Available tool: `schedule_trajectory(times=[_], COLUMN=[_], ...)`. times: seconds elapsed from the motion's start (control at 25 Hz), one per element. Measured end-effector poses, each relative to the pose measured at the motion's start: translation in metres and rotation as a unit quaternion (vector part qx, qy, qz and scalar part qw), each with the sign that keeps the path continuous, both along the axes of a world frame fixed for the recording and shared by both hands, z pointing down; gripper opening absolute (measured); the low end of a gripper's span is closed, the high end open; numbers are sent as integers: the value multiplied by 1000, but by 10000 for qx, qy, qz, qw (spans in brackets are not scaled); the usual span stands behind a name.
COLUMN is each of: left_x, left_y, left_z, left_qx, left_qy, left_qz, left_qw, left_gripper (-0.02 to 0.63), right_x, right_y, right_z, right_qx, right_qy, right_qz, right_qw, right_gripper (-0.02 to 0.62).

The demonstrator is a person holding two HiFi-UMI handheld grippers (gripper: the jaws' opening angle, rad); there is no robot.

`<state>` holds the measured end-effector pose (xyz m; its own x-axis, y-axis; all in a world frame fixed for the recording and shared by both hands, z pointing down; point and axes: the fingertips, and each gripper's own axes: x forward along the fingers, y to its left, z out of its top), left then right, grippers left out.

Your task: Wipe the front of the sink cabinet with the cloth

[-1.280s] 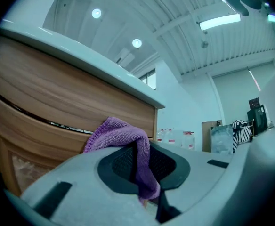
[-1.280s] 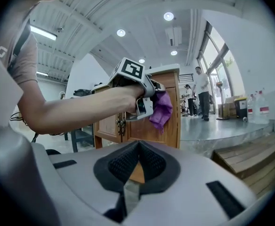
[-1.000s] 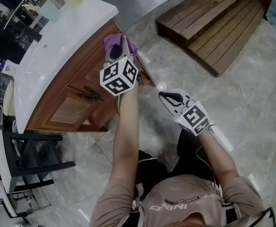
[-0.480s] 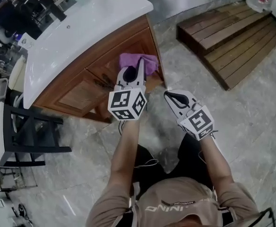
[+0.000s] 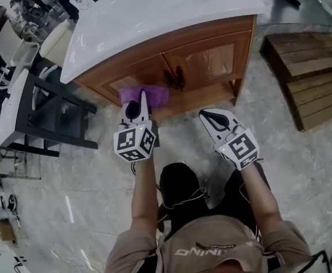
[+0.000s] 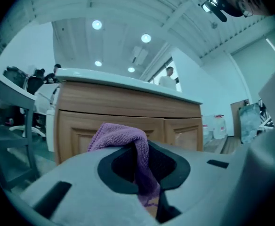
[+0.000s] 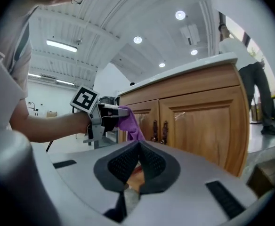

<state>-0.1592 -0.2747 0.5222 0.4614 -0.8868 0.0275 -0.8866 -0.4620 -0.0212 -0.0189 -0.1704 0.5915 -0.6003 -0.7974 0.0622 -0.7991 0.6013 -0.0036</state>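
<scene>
The pale marbled floor [image 5: 302,169] spreads under everything, behind and below both sets of jaws. Ahead of the jaws stands the sink cabinet [image 5: 211,58], warm brown wood with two panelled doors under a white top [image 5: 154,16]. A wooden platform [image 5: 314,67] lies well off to the outer side of the right jaws, and a black stand [image 5: 46,112] sits to the outer side of the left jaws.

The left gripper [image 5: 138,108] reaches out toward the left door, its jaws clamped on the purple cloth [image 5: 146,94]. In the left gripper view the cloth [image 6: 123,135] bunches over the jaw tips and hangs down between the dark pads of the left gripper [image 6: 144,166], with the left door straight beyond it. It is at the door's face, though actual contact cannot be made out.

The right gripper [image 5: 214,118] hangs short of the cabinet, apart from the left one. In the right gripper view its own jaws [image 7: 138,161] are pressed together with nothing between them.

The two dark door handles [image 5: 174,78] sit just to the inner side of the cloth, ahead of the gap between the grippers
</scene>
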Motion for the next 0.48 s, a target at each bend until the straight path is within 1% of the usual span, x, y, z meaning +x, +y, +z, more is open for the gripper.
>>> schedule_trajectory(times=[0.08, 0.16, 0.24, 0.36, 0.48], left_x=[-49, -97, -136, -172, -187], left_y=[-8, -15, -24, -40, -51], left_z=[2, 4, 8, 15, 28], left_qx=[29, 50, 47, 0, -91], left_qy=[-56, -149, -177, -67, 64], left_qz=[-499, -982, -1344, -1632, -1777], left_qw=[9987, 9950, 9908, 9866, 9840], left_gripper=[37, 37, 37, 37, 37], right_x=[-23, -40, -51, -61, -62], right_y=[-4, -6, -10, -16, -19], right_z=[6, 14, 20, 25, 33], right_qx=[-43, -108, -155, -189, -292], right_qy=[107, 192, 212, 231, 281], right_qz=[-266, -455, -554, -607, -600], right_qw=[9996, 9987, 9981, 9977, 9974], right_gripper=[11, 11, 11, 11, 11])
